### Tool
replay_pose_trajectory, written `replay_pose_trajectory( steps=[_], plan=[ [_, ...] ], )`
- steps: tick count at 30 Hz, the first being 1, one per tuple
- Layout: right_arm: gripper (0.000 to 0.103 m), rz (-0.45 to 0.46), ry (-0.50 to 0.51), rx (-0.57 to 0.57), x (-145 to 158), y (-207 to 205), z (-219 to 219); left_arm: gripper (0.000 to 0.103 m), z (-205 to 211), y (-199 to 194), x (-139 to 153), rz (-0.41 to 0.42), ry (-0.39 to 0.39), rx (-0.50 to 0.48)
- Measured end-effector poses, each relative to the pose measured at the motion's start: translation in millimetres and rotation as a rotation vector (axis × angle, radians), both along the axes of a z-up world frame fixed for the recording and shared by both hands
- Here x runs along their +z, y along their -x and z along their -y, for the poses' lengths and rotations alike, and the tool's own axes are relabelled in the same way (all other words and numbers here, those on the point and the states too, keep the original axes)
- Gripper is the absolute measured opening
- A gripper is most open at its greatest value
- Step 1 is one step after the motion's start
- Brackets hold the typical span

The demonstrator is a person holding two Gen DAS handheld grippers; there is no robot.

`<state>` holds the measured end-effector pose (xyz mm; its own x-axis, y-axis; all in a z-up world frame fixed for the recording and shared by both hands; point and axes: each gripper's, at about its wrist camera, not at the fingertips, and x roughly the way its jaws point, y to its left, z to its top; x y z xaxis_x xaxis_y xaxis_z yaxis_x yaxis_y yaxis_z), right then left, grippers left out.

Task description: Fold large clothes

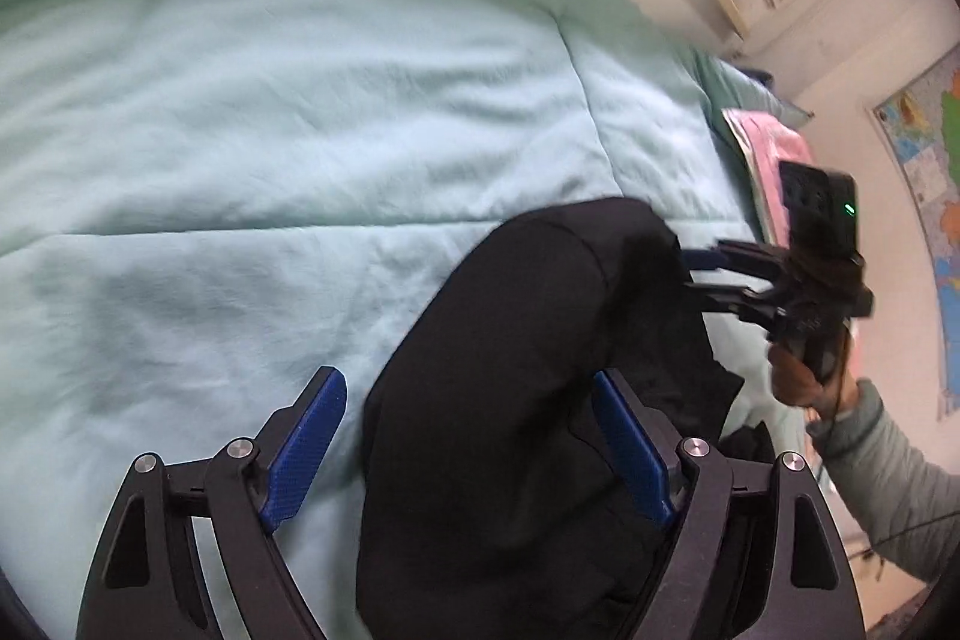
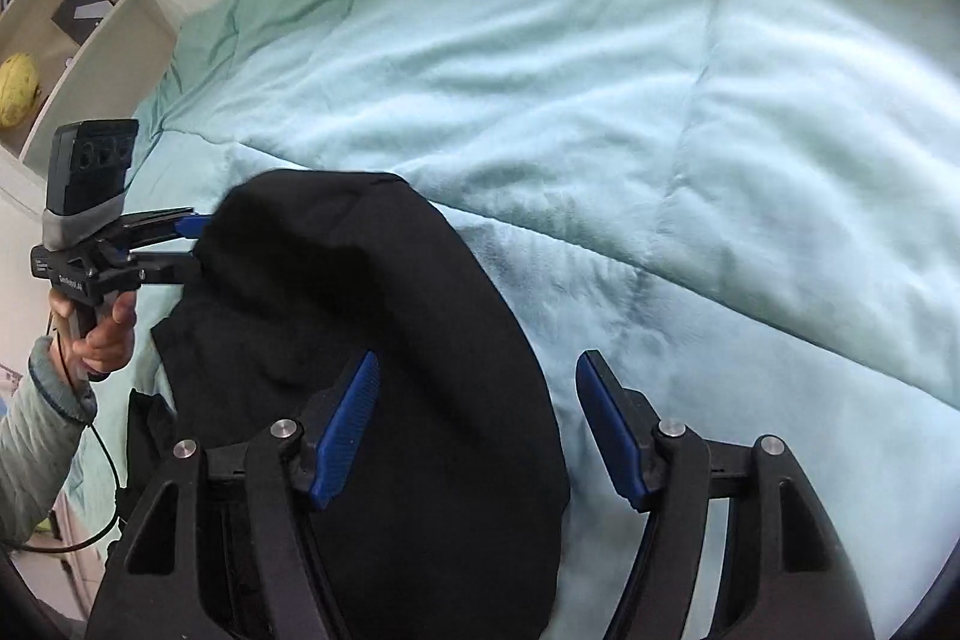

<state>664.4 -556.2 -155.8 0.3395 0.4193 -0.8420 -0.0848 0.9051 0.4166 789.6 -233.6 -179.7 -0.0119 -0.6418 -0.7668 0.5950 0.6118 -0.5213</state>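
Note:
A large black garment [image 1: 540, 292] lies bunched in a rounded mound on a pale mint quilt [image 1: 270, 130]. My left gripper [image 1: 468, 382] stands open over its near end. The left pad is clear of the cloth and the cloth laps against the right pad [image 1: 630, 448]. My right gripper [image 2: 480, 364] is open too, its left pad [image 2: 348, 430] against the garment [image 2: 360, 280] and its right pad over bare quilt [image 2: 690, 130]. Each wrist view shows the other gripper side-on, right gripper [image 1: 696, 277] and left gripper [image 2: 195, 247], fingertips hidden at the garment's far edge.
A pink cloth [image 1: 774, 148] lies at the bed's far right, below a wall map [image 1: 924, 160]. Open shelves with a yellow object [image 2: 15, 88] stand left of the bed. A person's hands in grey-green sleeves [image 1: 888, 478] hold both tools, and a cable [image 2: 108, 466] hangs from the left one.

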Motion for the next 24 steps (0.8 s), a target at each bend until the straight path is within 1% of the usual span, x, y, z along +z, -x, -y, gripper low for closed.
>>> replay_pose_trajectory(
  steps=[3, 4, 5, 6, 7, 8, 9, 10, 11, 12, 14, 15, 16, 17, 19, 20, 21, 24],
  plan=[
    [0.071, -0.07, -0.057, 0.032, -22.9, -17.7, -6.9, 0.083, 19.3, -4.3, -23.6, -0.066, -0.014, -0.009],
    [0.071, -0.09, -0.065, 0.046, -27.5, -17.7, -14.6, 0.081, 22.8, -3.8, -29.3, -0.074, -0.023, -0.002],
    [0.057, -0.093, -0.061, 0.072, -30.2, -17.2, -19.5, 0.067, 25.8, -2.1, -32.0, -0.069, -0.041, 0.011],
    [0.038, -0.08, -0.042, 0.094, -32.6, -16.9, -26.7, 0.049, 27.2, 2.7, -29.9, -0.058, -0.05, 0.017],
    [0.032, -0.059, -0.02, 0.119, -23.4, -9.4, -37.9, 0.041, 26.6, 10.0, -24.0, -0.038, -0.041, 0.013],
    [0.02, -0.038, 0.0, 0.133, -13.9, -3.5, -42.2, 0.024, 25.9, 16.3, -17.3, -0.016, -0.028, 0.007],
    [0.015, -0.007, 0.024, 0.147, -1.1, 6.3, -48.4, 0.018, 22.6, 28.6, -5.3, 0.014, -0.008, -0.001],
    [0.015, 0.014, 0.041, 0.149, 9.8, 13.8, -53.6, 0.017, 20.3, 37.7, 4.7, 0.04, 0.004, -0.003],
    [0.014, 0.052, 0.066, 0.153, 27.3, 27.7, -59.9, 0.015, 16.5, 50.9, 20.2, 0.073, 0.016, -0.012],
    [0.013, 0.102, 0.091, 0.159, 48.0, 45.9, -67.6, 0.014, 9.3, 68.8, 39.6, 0.117, 0.031, -0.02],
    [0.013, 0.171, 0.137, 0.166, 84.1, 81.9, -82.7, 0.014, -3.6, 100.0, 72.7, 0.176, 0.067, -0.039],
    [0.013, 0.197, 0.155, 0.17, 97.4, 97.9, -90.1, 0.014, -12.5, 122.3, 92.4, 0.214, 0.079, -0.053],
    [0.013, 0.233, 0.18, 0.175, 117.9, 124.8, -100.9, 0.014, -19.0, 144.2, 108.4, 0.245, 0.077, -0.065],
    [0.013, 0.25, 0.192, 0.177, 128.0, 139.3, -107.5, 0.014, -24.1, 160.2, 119.5, 0.265, 0.074, -0.072],
    [0.013, 0.296, 0.24, 0.184, 155.5, 185.5, -125.1, 0.015, -36.1, 203.8, 141.7, 0.316, 0.058, -0.085],
    [0.013, 0.306, 0.255, 0.185, 161.3, 198.7, -133.2, 0.015, -43.9, 223.9, 150.4, 0.342, 0.046, -0.088],
    [0.013, 0.317, 0.276, 0.188, 168.8, 220.1, -144.3, 0.016, -49.8, 249.1, 157.6, 0.373, 0.029, -0.089],
    [0.013, 0.334, 0.357, 0.204, 176.2, 273.5, -175.6, 0.019, -61.0, 303.4, 164.9, 0.429, -0.033, -0.083]
  ],
)
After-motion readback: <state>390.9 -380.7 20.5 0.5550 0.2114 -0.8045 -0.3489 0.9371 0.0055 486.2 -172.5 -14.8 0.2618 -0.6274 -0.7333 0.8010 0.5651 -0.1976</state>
